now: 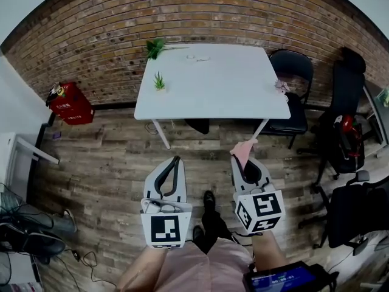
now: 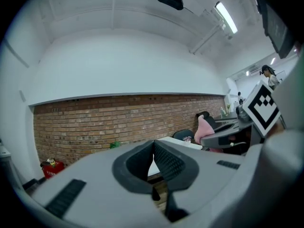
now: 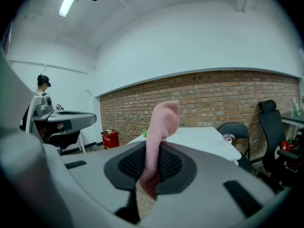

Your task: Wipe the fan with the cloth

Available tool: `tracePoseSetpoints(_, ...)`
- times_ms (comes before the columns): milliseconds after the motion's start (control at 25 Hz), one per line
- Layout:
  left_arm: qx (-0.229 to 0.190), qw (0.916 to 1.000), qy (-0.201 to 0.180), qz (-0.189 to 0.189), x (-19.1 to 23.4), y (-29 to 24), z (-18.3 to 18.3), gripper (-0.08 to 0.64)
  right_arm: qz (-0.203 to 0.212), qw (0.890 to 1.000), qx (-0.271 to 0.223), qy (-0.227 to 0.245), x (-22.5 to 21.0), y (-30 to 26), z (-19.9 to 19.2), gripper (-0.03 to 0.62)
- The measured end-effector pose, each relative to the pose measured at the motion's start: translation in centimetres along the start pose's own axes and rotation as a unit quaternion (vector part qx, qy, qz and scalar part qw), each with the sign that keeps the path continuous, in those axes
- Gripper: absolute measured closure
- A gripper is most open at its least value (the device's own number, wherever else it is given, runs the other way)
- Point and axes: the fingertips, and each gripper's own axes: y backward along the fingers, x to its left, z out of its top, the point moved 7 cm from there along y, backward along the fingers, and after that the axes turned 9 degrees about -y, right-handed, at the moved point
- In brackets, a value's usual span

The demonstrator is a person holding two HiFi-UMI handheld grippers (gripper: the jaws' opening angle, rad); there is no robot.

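My right gripper (image 1: pixel 244 158) is shut on a pink cloth (image 1: pixel 243 149), which sticks up from between its jaws (image 3: pixel 161 127). Beside it, my left gripper (image 1: pixel 175 160) is shut with nothing in it; its pads meet (image 2: pixel 153 151). Both grippers hang over the wooden floor in front of a white table (image 1: pixel 237 96) and point toward it. The left gripper view also shows the cloth (image 2: pixel 205 127) held up at the right. No fan can be made out in any view.
Two small green plants (image 1: pixel 159 81) and a small pink flower (image 1: pixel 281 87) stand on the table. Dark chairs (image 1: pixel 292 96) sit at the right, a red box (image 1: pixel 70 105) lies against the brick wall, and cables (image 1: pixel 24 230) lie at the left.
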Motion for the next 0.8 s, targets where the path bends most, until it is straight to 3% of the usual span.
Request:
tracePoseSetpoints(440, 0.037, 0.9993, -0.006, -0.003, 2.1, -10.0, -2.0, 0.548, 0.002, 1.0, 0.017, -0.024, -5.5, -9.1, 1.2, 0.549)
tracePoseSetpoints(800, 0.046, 0.9983, -0.032, 0.013, 4.1, -18.4, -0.9, 0.548, 0.014, 0.999, 0.005, -0.033, -10.7, -16.3, 4.5, 0.549)
